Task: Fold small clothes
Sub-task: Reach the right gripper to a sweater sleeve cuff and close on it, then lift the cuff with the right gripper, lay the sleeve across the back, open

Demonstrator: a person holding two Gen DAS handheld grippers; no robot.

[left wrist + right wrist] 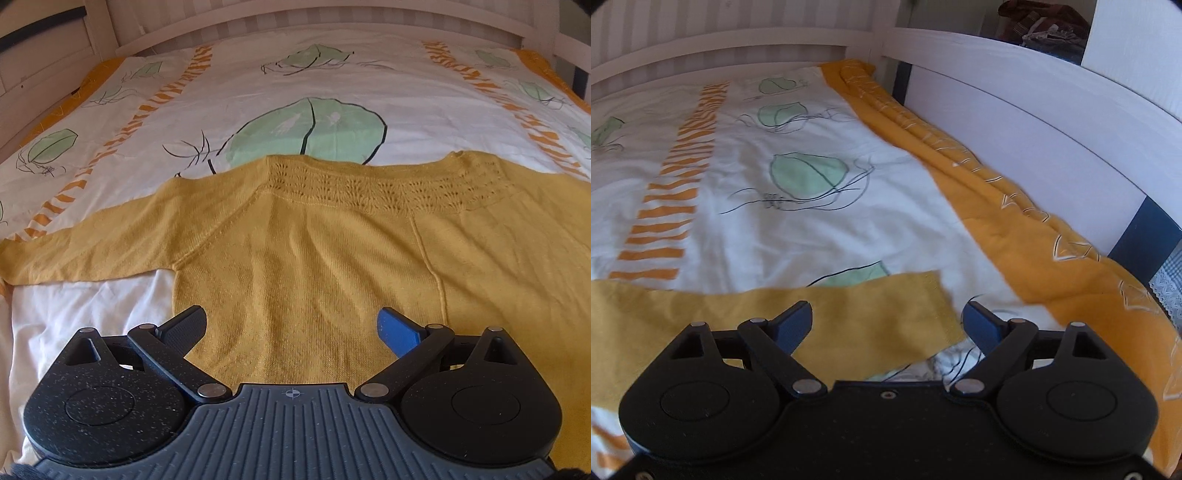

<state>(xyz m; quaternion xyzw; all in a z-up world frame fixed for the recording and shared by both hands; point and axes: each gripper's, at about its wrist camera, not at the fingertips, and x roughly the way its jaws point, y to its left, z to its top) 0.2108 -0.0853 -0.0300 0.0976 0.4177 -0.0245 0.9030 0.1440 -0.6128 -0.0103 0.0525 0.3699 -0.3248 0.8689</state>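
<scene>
I am holding my left tongs (pixel 291 328) wide open over the bottom of the yellow sweater (pixel 314 258). Nothing is sitting between the two tips. The sweater is lying flat on the bedspread (pixel 258 85), with its neck far from me and one sleeve (pixel 85 247) reaching out to the left. I am holding my right tongs (pixel 886 321) wide open too, above the end of the other sleeve (pixel 871 314). Farther off, the white bed rail (pixel 1015 110) is running along the right.

Left tongs (pixel 291 326) and right tongs (pixel 886 321) agape
</scene>
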